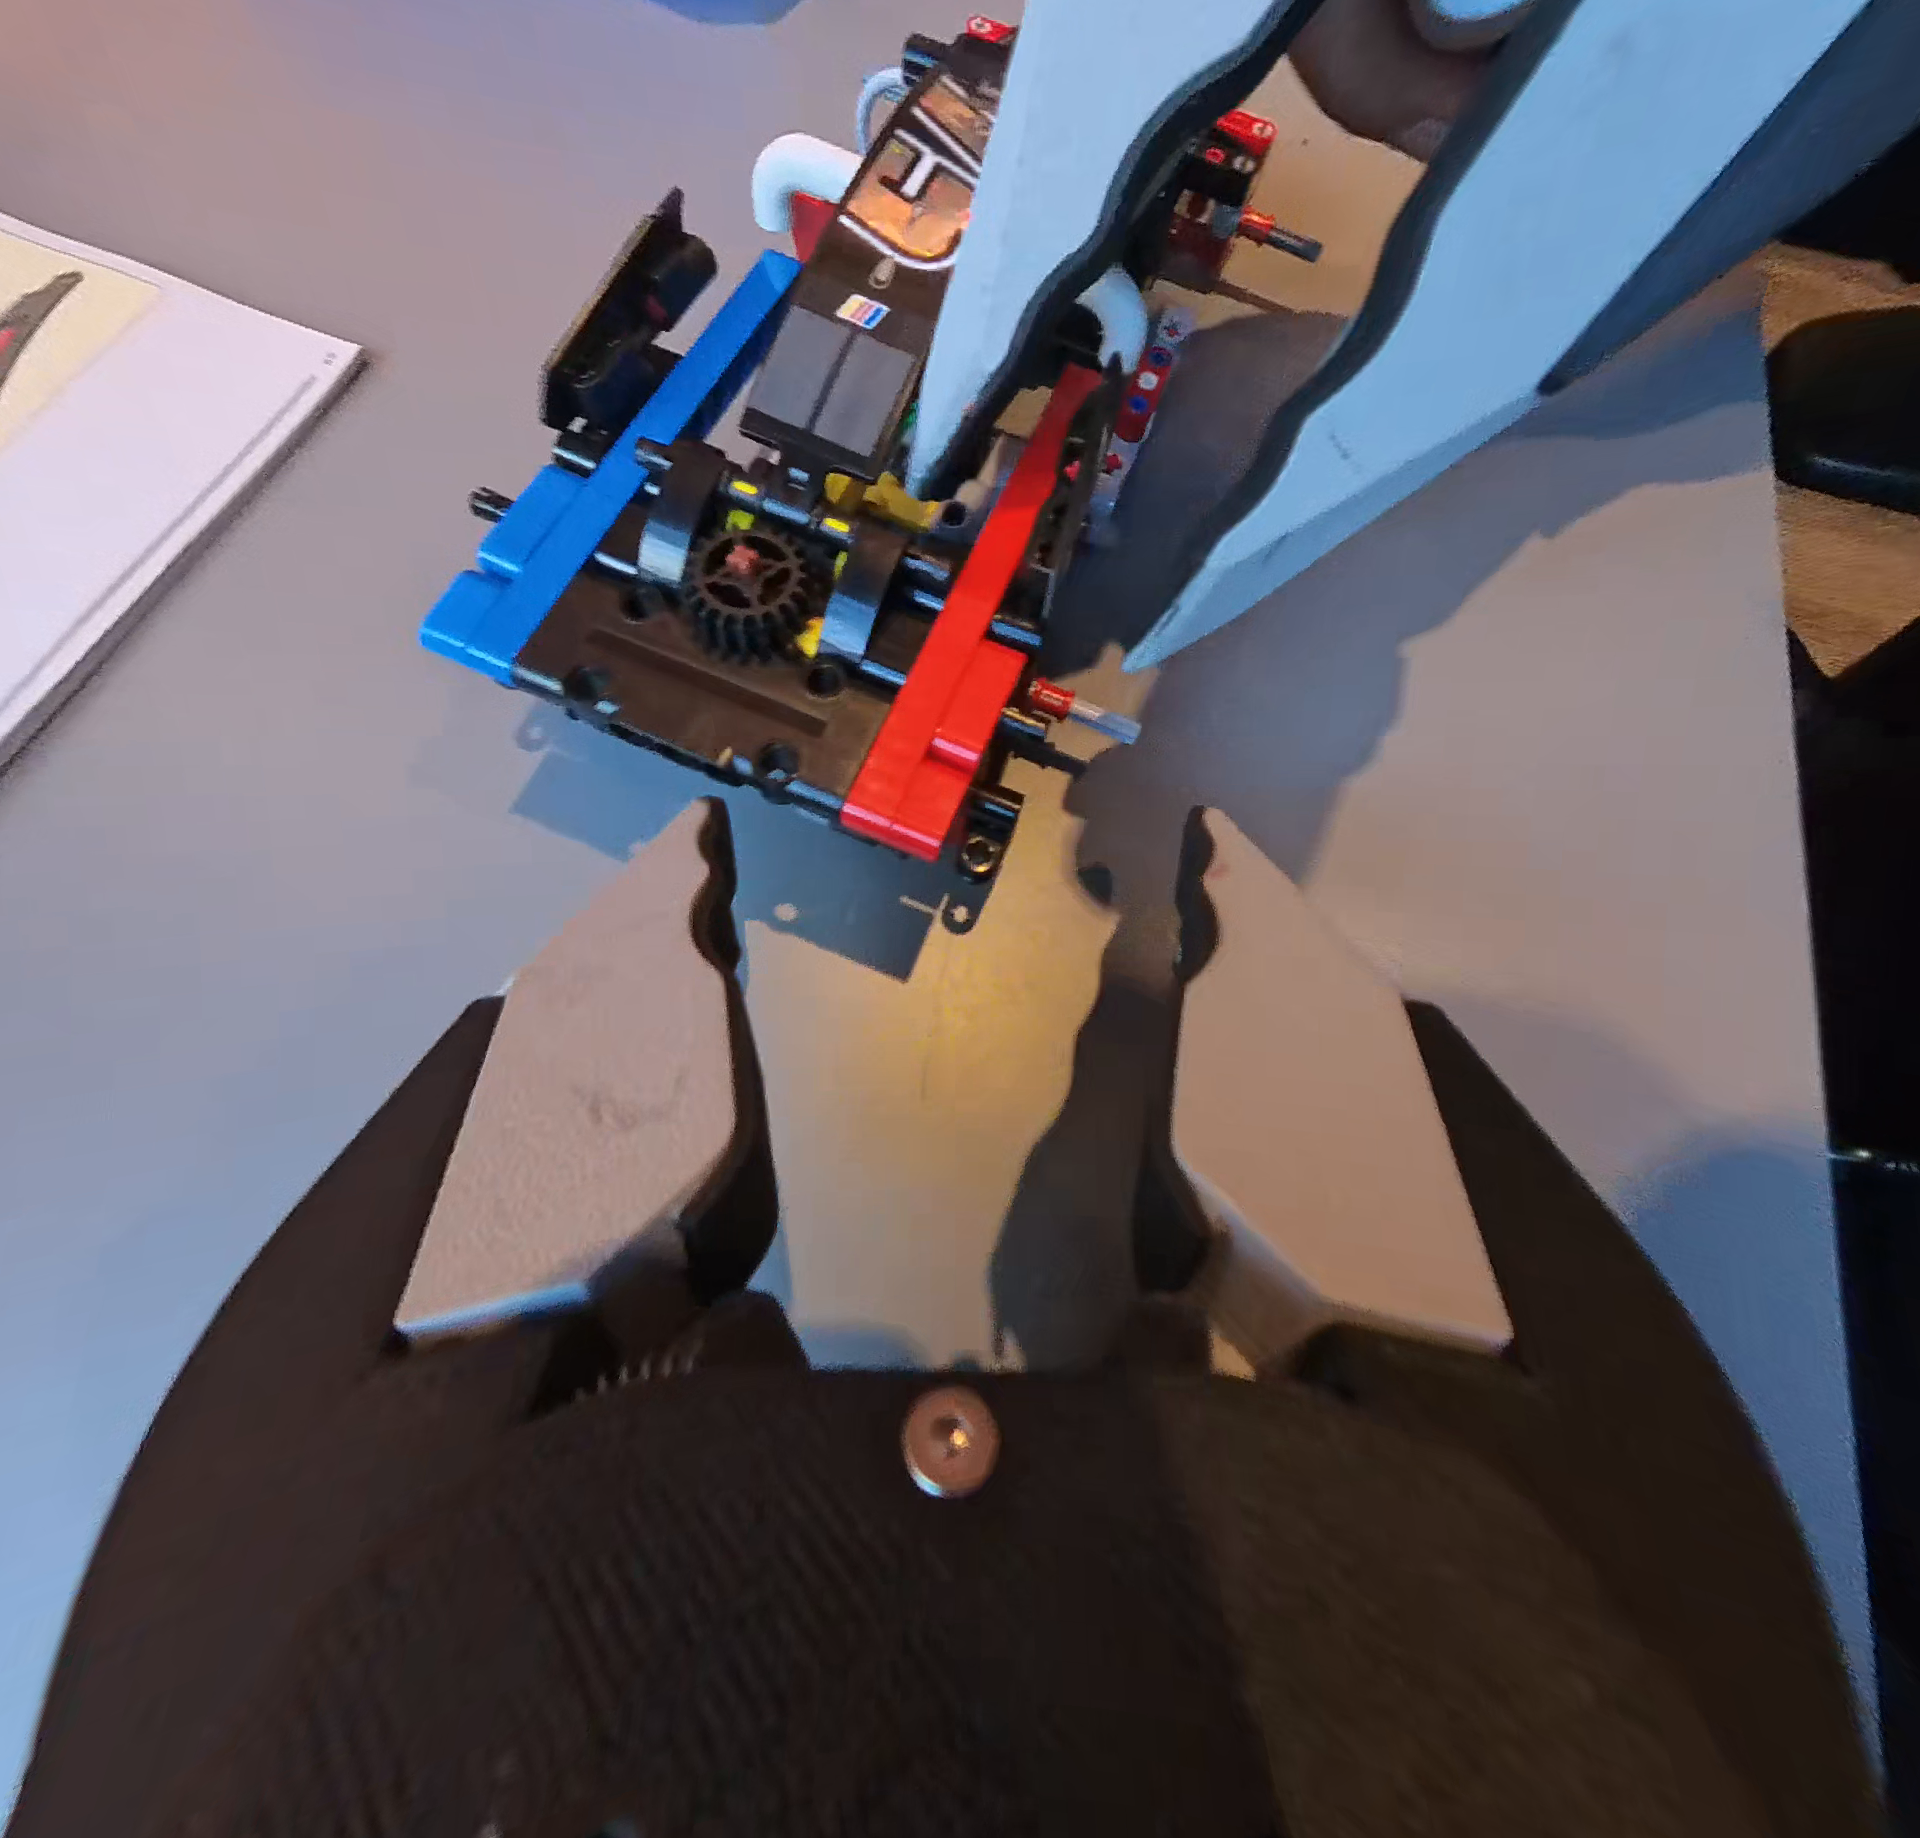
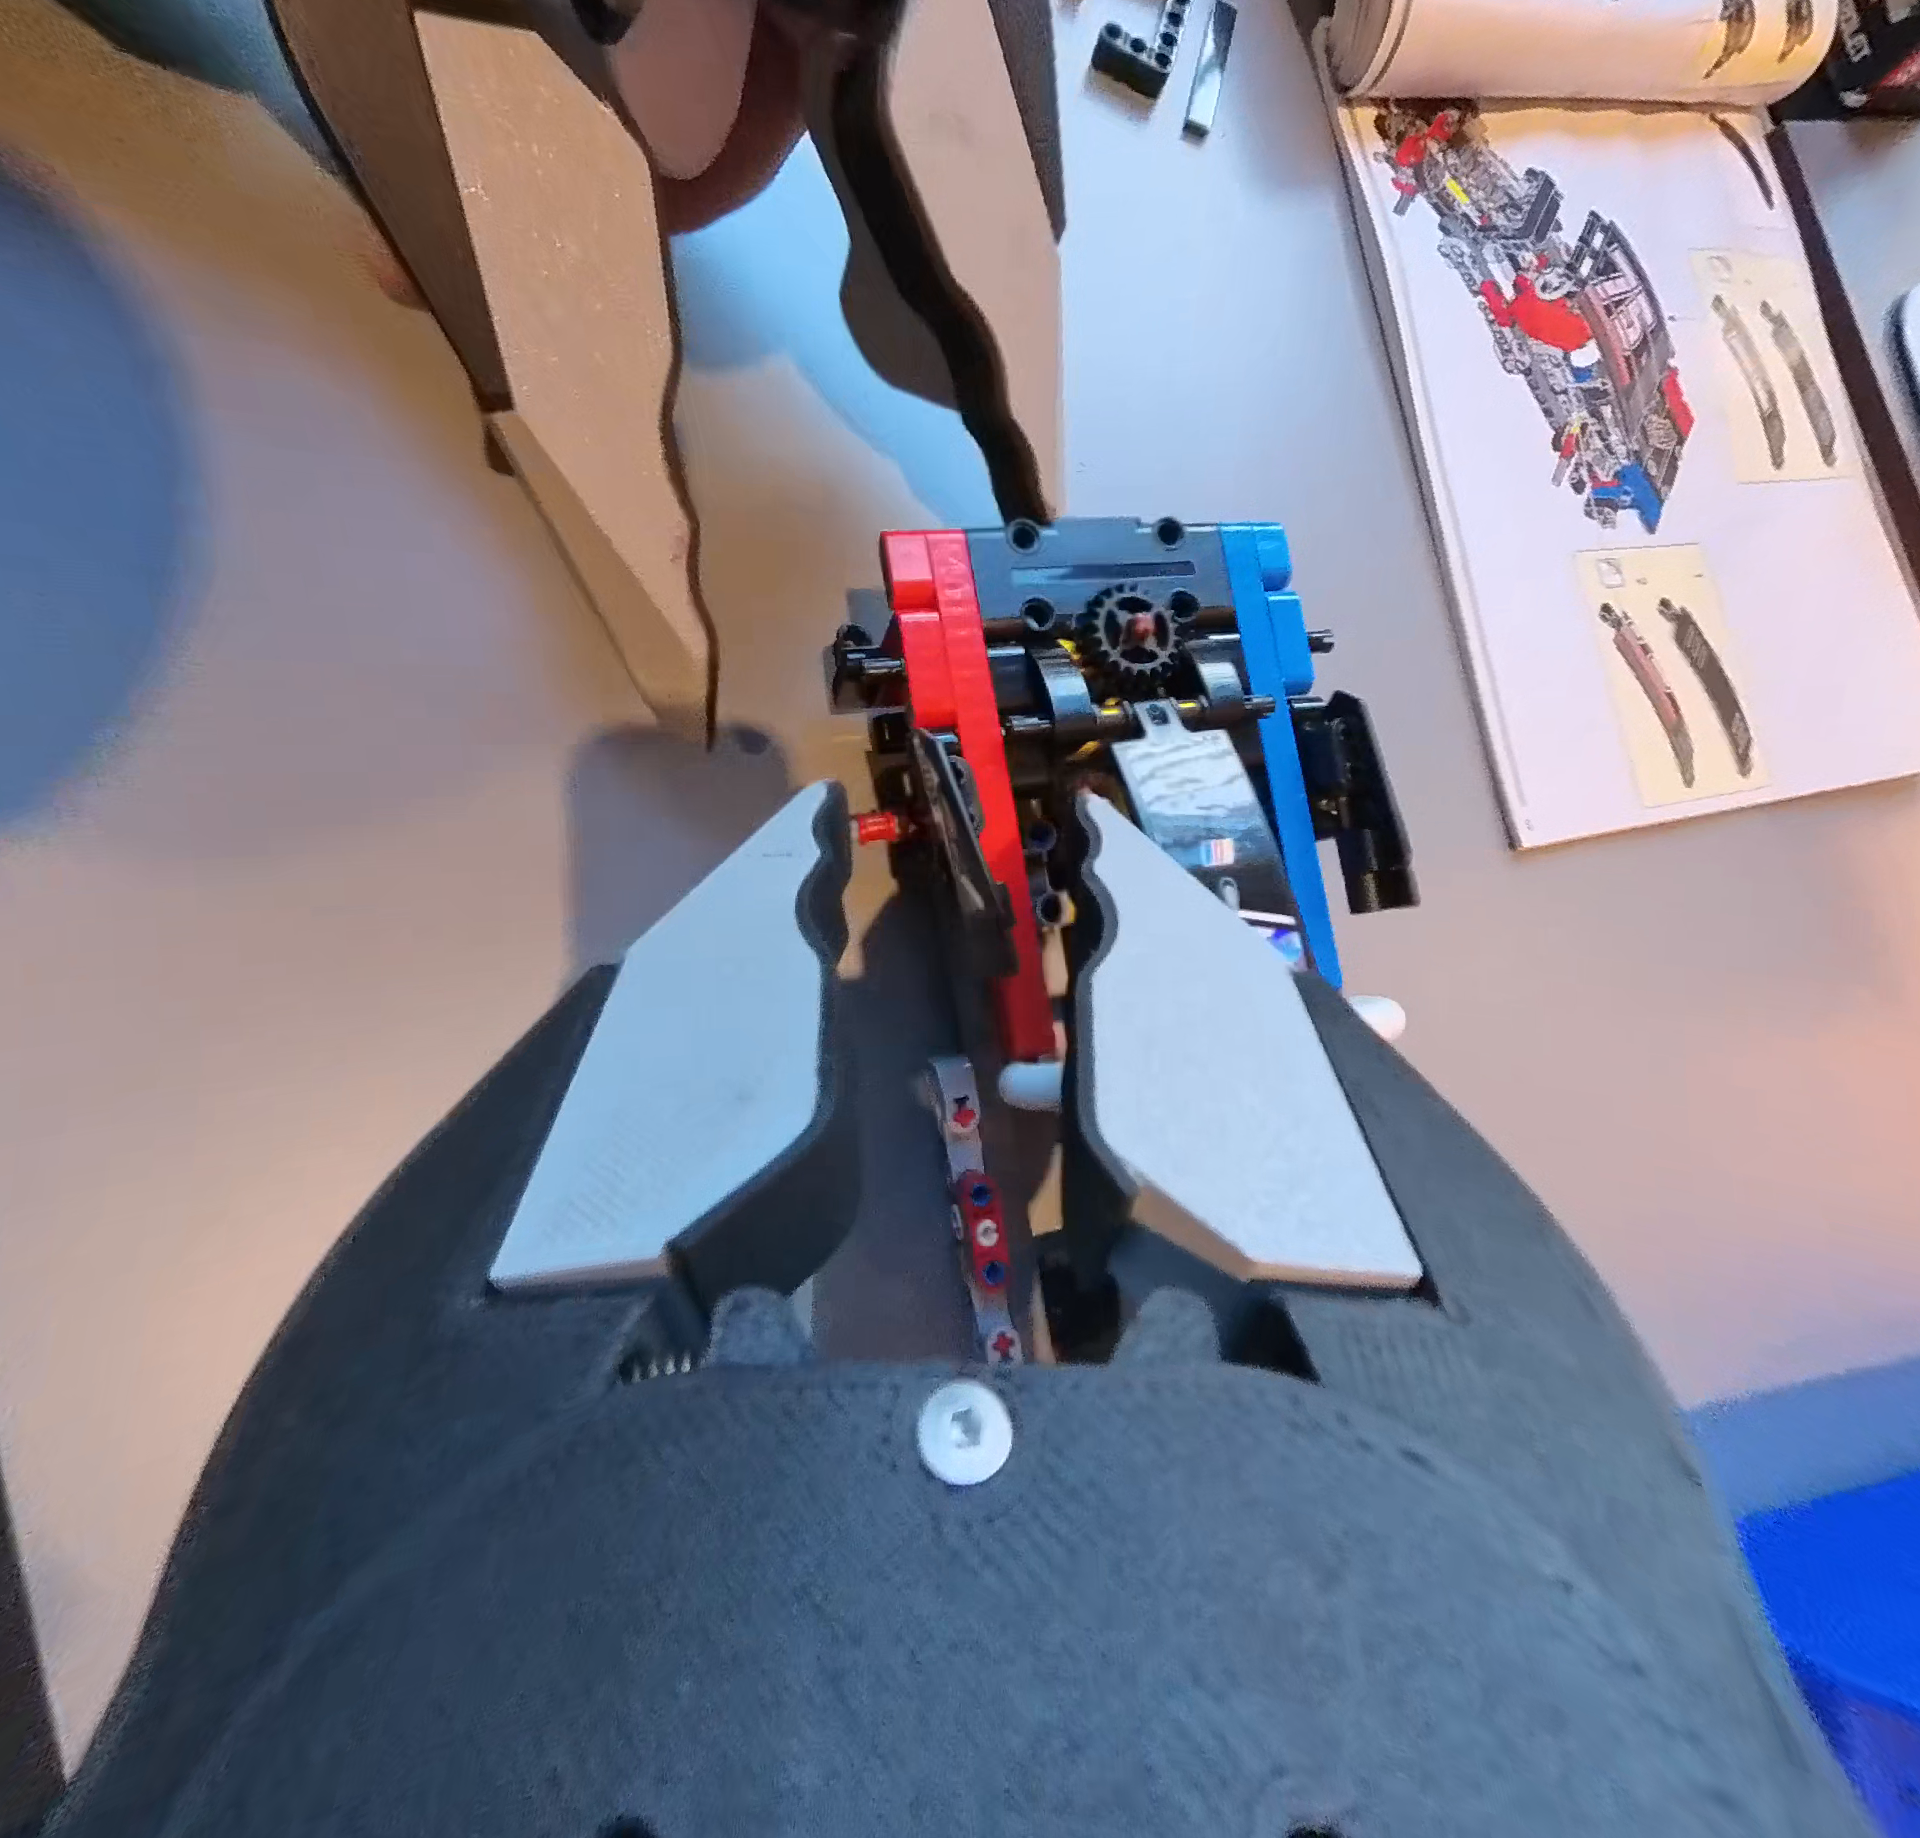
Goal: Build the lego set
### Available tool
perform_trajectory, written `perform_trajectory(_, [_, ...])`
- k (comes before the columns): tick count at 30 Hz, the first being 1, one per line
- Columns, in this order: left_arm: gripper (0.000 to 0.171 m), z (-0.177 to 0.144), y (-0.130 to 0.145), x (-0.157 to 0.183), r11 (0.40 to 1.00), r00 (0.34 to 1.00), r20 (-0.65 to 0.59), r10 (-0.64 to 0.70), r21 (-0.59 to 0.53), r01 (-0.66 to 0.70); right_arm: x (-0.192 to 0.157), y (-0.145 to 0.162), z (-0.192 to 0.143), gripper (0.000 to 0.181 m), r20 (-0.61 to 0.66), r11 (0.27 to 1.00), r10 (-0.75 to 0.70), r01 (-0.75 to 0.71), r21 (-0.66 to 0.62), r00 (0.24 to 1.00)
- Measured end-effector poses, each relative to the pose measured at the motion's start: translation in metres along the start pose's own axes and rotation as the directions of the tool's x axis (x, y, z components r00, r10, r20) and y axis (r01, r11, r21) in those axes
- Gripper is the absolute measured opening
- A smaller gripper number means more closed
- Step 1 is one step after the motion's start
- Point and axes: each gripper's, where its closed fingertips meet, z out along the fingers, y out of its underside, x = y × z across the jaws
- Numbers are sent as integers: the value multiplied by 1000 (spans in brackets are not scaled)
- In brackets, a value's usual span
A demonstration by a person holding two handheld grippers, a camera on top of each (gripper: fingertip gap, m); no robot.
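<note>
The partly built lego model (image 1: 769,583) has a blue beam on one side, a red beam (image 2: 971,749) on the other and a black gear (image 1: 743,583) at its end. It seems raised off the grey table, with its shadow lying below it. My right gripper (image 2: 958,801) is closed around the model's red side, one finger inside and one outside; it also shows in the left wrist view (image 1: 1039,562). My left gripper (image 1: 953,822) is open and empty, just short of the model's gear end, and also shows in the right wrist view (image 2: 868,625).
An open instruction booklet (image 2: 1558,438) lies beside the model and shows at the left in the left wrist view (image 1: 125,438). Loose black parts (image 2: 1143,43) lie past it. A blue box (image 2: 1849,1580) sits nearby. The table's edge (image 1: 1787,749) runs along the right. Some 4 cm of space lies between my two pairs of fingers.
</note>
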Motion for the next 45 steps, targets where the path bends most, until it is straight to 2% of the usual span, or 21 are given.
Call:
perform_trajectory(2, [78, 4, 3, 9, 1000, 999, -49, 8, -11, -8, 3, 1, 2, 38, -47, 1000, -12, 11, -23, 999])
perform_trajectory(3, [85, 5, 4, 12, 1000, 998, -58, 19, -18, -20, 5, 0, 3, 34, -70, 1000, -14, 12, -26, 997])
perform_trajectory(4, [86, 6, 5, 13, 999, 998, -50, 42, -26, -44, 7, -1, 4, 28, -88, 1000, -15, 13, -25, 996])
perform_trajectory(8, [92, 8, 10, 14, 988, 990, -13, 139, -64, -140, 7, -1, 5, 27, -86, 999, 1, -5, -39, 996])
perform_trajectory(10, [85, 9, 11, 12, 981, 984, 21, 175, -84, -173, 6, 0, 4, 27, -82, 999, -9, 5, -50, 997])
perform_trajectory(18, [82, 8, 8, 15, 992, 993, -14, 116, -51, -116, 3, 1, 5, 23, -21, 994, -41, 39, -101, 999])
perform_trajectory(22, [77, 11, 11, 11, 980, 982, 59, 182, -95, -176, 3, 2, 5, 22, 7, 992, -39, 40, -122, 999])
perform_trajectory(29, [72, 11, 9, 9, 986, 987, 66, 145, -92, -139, 3, 4, 5, 21, 15, 989, -54, 56, -137, 998])
perform_trajectory(32, [71, 10, 8, 9, 990, 991, 59, 123, -73, -119, 3, 2, 5, 21, 9, 990, -57, 57, -125, 998])
perform_trajectory(38, [64, 7, 3, 14, 999, 998, -49, 33, -15, -34, 2, 2, -1, 25, -24, 990, -105, 102, -96, 994])
perform_trajectory(40, [65, 7, 4, 15, 999, 998, -54, 33, -17, -34, 1, -3, -11, 34, -49, 994, -98, 96, -42, 994])
perform_trajectory(42, [64, 7, 4, 14, 999, 998, -39, 46, -17, -46, 1, -11, -25, 50, -73, 995, -90, 93, 33, 993])
perform_trajectory(45, [64, 6, 4, 13, 998, 998, -17, 57, -15, -57, 9, -7, -49, 49, -137, 993, -75, 87, 83, 988])
